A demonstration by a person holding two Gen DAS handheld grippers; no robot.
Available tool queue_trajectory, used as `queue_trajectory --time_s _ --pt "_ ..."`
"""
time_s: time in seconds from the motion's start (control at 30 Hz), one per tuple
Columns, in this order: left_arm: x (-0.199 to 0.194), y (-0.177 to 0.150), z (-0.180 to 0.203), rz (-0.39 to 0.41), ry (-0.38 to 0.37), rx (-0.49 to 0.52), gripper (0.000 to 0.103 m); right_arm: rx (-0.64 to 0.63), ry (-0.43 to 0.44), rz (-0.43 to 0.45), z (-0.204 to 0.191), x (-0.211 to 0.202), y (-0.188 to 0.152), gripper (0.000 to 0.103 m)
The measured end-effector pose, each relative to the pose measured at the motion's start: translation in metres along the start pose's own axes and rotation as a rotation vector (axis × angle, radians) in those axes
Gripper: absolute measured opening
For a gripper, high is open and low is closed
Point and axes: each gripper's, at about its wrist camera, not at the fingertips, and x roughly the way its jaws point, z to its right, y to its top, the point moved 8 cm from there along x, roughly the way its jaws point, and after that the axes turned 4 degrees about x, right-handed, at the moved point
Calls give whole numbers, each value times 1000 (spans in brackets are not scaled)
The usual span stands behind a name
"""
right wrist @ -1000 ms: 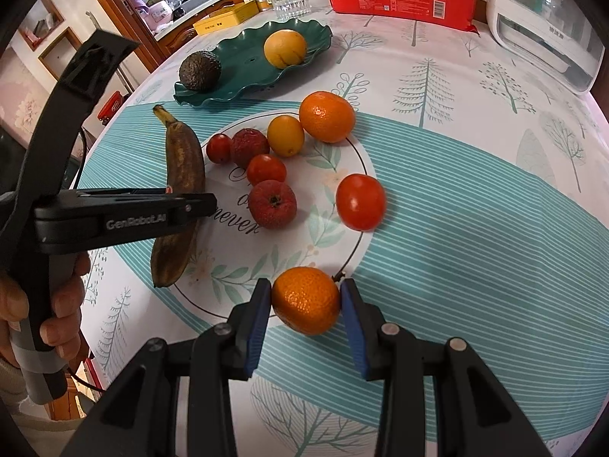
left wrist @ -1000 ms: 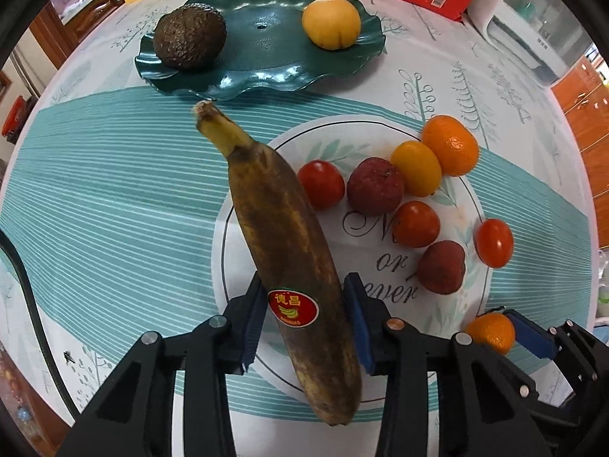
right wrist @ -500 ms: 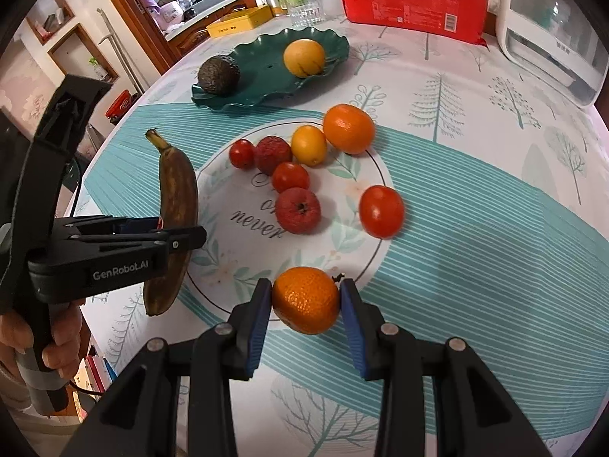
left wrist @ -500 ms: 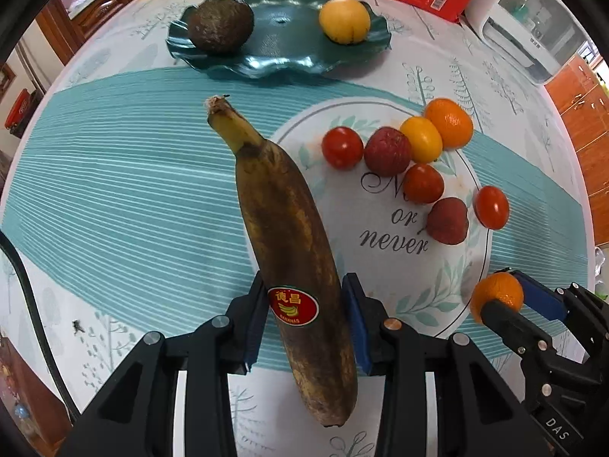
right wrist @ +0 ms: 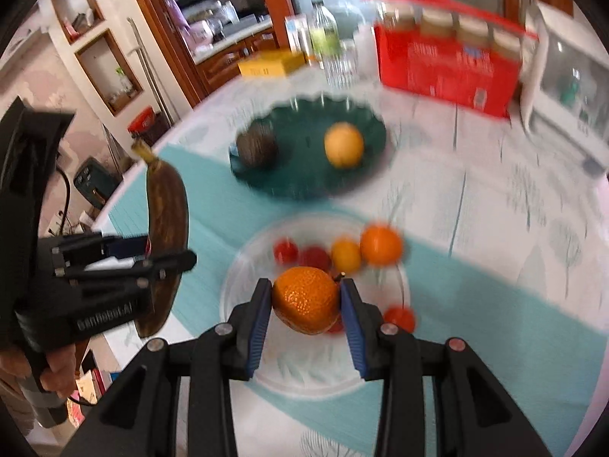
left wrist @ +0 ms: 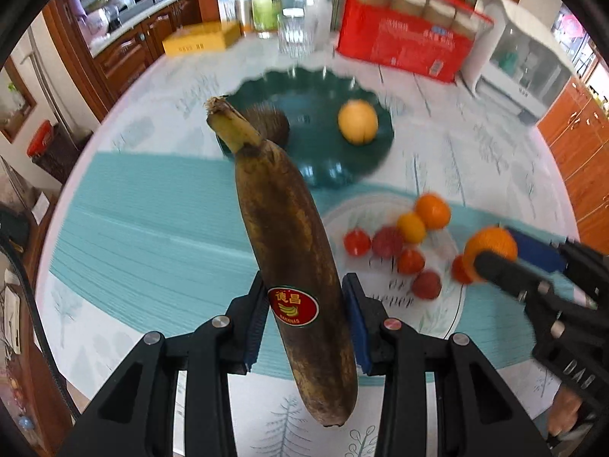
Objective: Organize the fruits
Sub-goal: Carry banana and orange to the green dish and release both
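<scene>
My left gripper (left wrist: 304,316) is shut on a brown overripe banana (left wrist: 289,251) with a red sticker, held in the air above the table. My right gripper (right wrist: 306,301) is shut on an orange mandarin (right wrist: 304,299), also lifted. From the left wrist view the mandarin (left wrist: 493,245) and the right gripper (left wrist: 506,257) show at the right. The right wrist view has the banana (right wrist: 167,205) and the left gripper (right wrist: 152,253) at the left. A dark green wavy plate (left wrist: 323,152) beyond holds an avocado (left wrist: 272,123) and a yellow fruit (left wrist: 357,122).
Several small fruits lie on the tablecloth's white circle: tomatoes (left wrist: 357,243), lychees (left wrist: 426,285), a yellow fruit (left wrist: 411,227) and an orange (left wrist: 432,211). At the back stand a red package (left wrist: 403,42), a glass (left wrist: 295,34), a yellow box (left wrist: 198,40) and a white appliance (left wrist: 521,68).
Both grippers have risen from the table with their fruits. The banana and the mandarin now hang in the air, and the view has tilted up toward the green plate.
</scene>
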Motion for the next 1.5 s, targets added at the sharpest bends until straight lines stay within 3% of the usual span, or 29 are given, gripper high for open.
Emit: queue_trajectory --time_s 0.4,0.67,0.97,1.2,1.5 --pt "-67 90 -33 137 69 5 37 -94 -35 195 -28 -58 146 37" --pt "-72 144 -54 187 96 6 37 -73 -47 170 -31 -26 196 37" --pt "6 182 -63 121 26 -12 37 -2 -52 34 -16 69 193 37" --pt "75 211 -74 69 36 49 37 50 -51 -40 0 135 182 37" --pt "149 234 -81 -20 -14 68 37 47 -90 -93 8 194 166 37"
